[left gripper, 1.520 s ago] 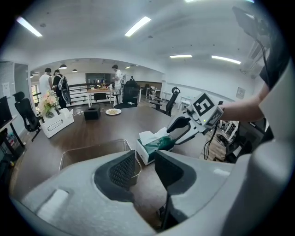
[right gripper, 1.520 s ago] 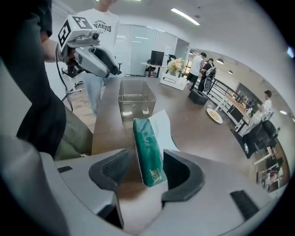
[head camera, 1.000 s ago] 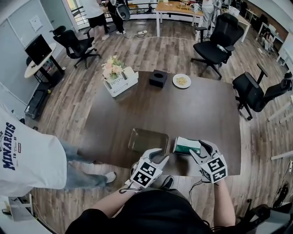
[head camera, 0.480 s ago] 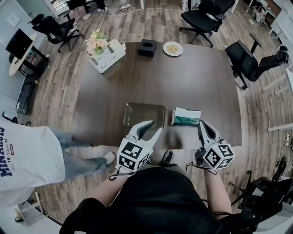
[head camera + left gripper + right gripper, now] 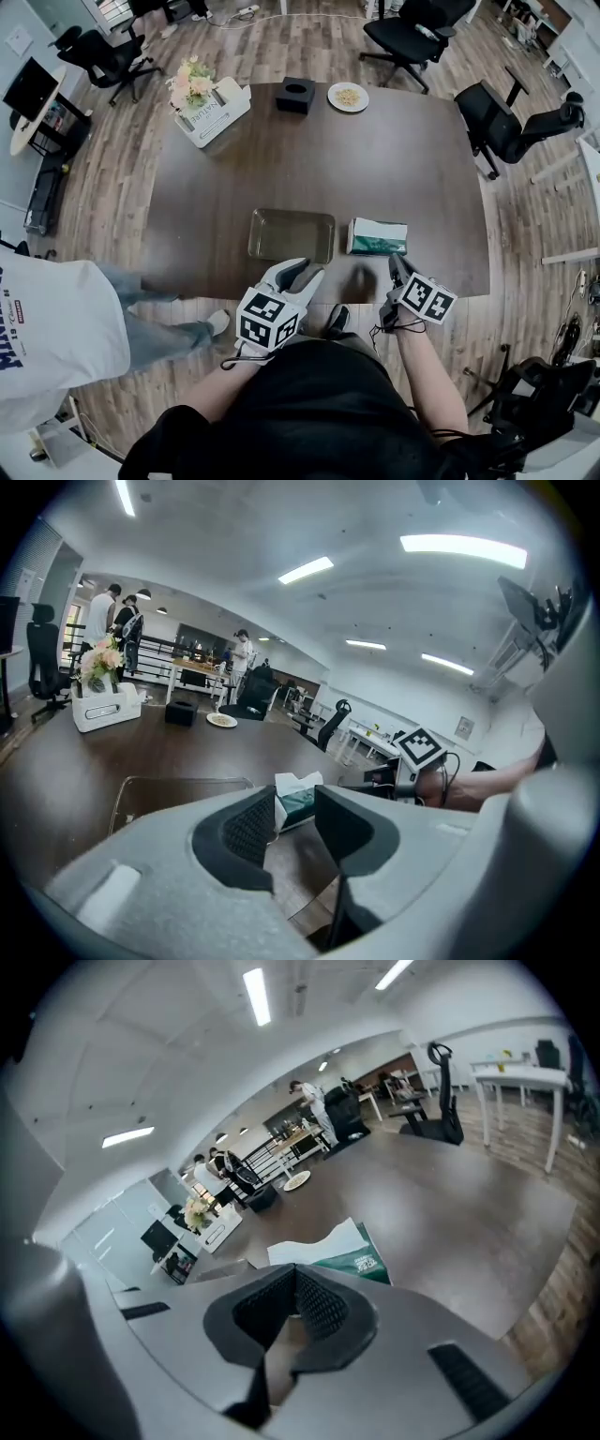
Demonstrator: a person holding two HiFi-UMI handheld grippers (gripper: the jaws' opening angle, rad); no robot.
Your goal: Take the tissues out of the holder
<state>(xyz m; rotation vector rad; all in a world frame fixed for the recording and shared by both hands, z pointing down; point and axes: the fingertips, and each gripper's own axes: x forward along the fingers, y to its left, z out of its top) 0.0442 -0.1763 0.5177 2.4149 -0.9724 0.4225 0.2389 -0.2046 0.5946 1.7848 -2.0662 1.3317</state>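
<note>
A green and white tissue pack (image 5: 377, 236) lies on the dark table (image 5: 403, 159) near the front edge, with a white tissue sticking out of it (image 5: 323, 1241). To its left sits a clear rectangular tray (image 5: 292, 234). My left gripper (image 5: 305, 272) hovers at the front edge just before the tray, open with nothing between its fingers; in the left gripper view the pack (image 5: 298, 797) shows past the gap. My right gripper (image 5: 394, 264) is at the front edge just short of the pack, apart from it. Its jaws (image 5: 295, 1274) are shut and hold nothing.
At the far side of the table stand a white box with flowers (image 5: 208, 103), a black box (image 5: 295, 95) and a plate of food (image 5: 348, 96). Office chairs (image 5: 511, 122) stand at the right. A person in a white shirt (image 5: 47, 328) stands at the left.
My right gripper went from open to shut with nothing in it, rolled over and dropped back to the table's front edge. The left gripper shifted slightly and stayed open.
</note>
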